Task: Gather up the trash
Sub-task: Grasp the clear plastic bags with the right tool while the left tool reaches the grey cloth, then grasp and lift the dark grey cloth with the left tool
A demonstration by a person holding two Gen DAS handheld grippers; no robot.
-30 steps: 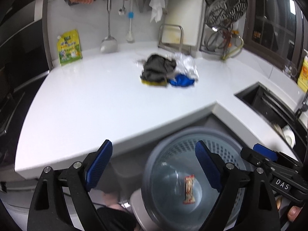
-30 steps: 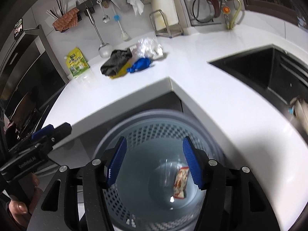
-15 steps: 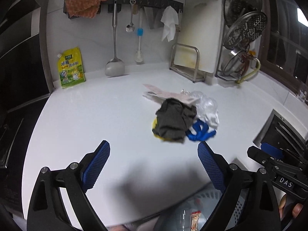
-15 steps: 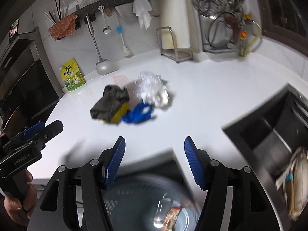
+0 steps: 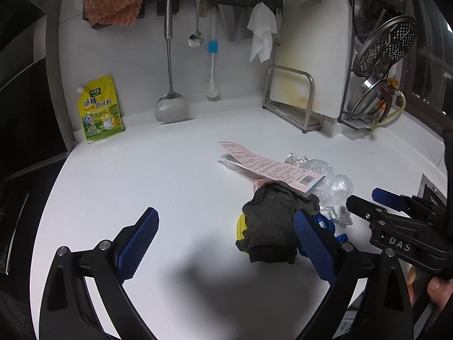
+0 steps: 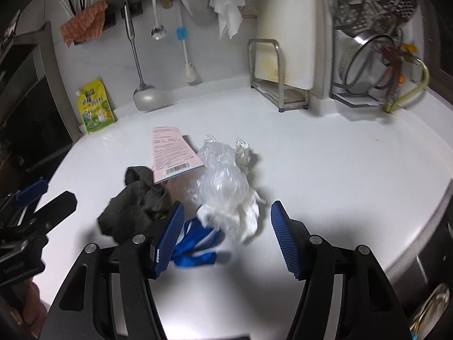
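1. two grippers hang over the white counter (image 5: 119, 187), both with jaws spread apart and nothing between them.
2. left gripper (image 5: 226, 243): the trash pile sits just ahead and toward its right finger; the dark grey rag (image 5: 271, 223) lies right against the inner side of that blue pad, whether touching i cannot tell.
3. under the rag's near edge, a bit of yellow item (image 5: 240, 223) shows, on the side facing the left gripper's open gap.
4. beyond the rag from the left gripper lies a pink receipt (image 5: 269, 167) with a barcode, its end resting on the rag.
5. right gripper (image 6: 225, 236): crumpled clear plastic (image 6: 223, 178) and a white tissue (image 6: 243, 215) lie straight ahead, in line with the gap between its fingers.
6. a blue strap-like piece (image 6: 195, 243) lies just ahead of the right gripper's left finger, partly hidden behind that pad.
7. the rag is to the left of the right gripper's left finger, between the two grippers.
8. far ahead of both, against the wall: a yellow seasoning pouch (image 5: 100, 110), a hanging spatula (image 5: 170, 96), a cutting board (image 5: 311, 48) in a metal rack.
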